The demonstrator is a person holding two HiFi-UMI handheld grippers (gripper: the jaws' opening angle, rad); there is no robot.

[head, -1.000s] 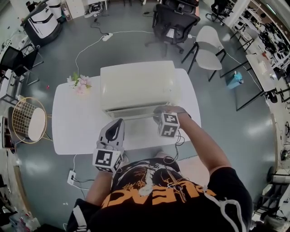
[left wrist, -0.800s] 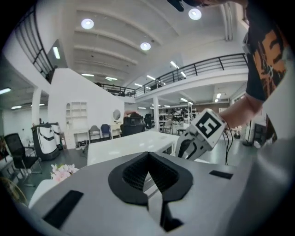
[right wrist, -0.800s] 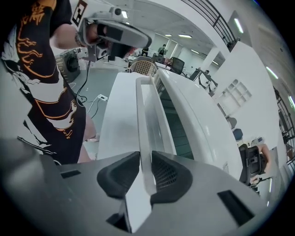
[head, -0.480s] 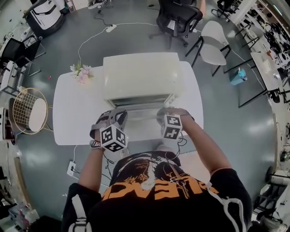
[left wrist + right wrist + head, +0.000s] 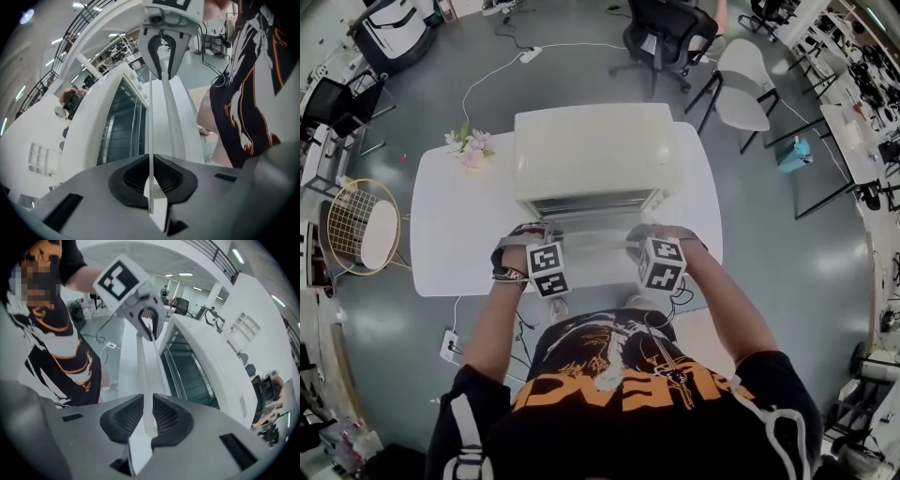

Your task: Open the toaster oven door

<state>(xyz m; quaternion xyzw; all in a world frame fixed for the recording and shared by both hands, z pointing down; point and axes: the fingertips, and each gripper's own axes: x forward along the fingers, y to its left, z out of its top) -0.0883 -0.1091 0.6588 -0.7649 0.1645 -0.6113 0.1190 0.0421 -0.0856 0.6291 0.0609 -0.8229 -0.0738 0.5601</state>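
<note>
The person (image 5: 619,408), in a black shirt with orange print, stands at the near edge of a white table (image 5: 455,244). Both arms reach toward the toaster oven (image 5: 595,155).

The left gripper (image 5: 151,169) points steeply down in front of the oven's left front corner. Its black pads are closed on the thin white door handle (image 5: 171,124), which runs straight out from between them. The right gripper (image 5: 147,414) sits in front of the oven's right front corner, at the other end of the same bar. Its jaws have just been closing, and the handle fills the gap between the pads, so it grips the bar too. Each gripper view shows the other gripper at the far end of the handle.

Just behind the handle is the glass door (image 5: 592,239), with rack wires showing through it. In the head view it seems to lean out from the oven at the top, though how far is unclear.

The cream oven stands on the far half of the table. Left of the oven lies a small bunch of pink and white flowers (image 5: 467,152). On the floor beyond the oven stand a black office chair (image 5: 670,37) and, further right, a white chair (image 5: 739,94).
</note>
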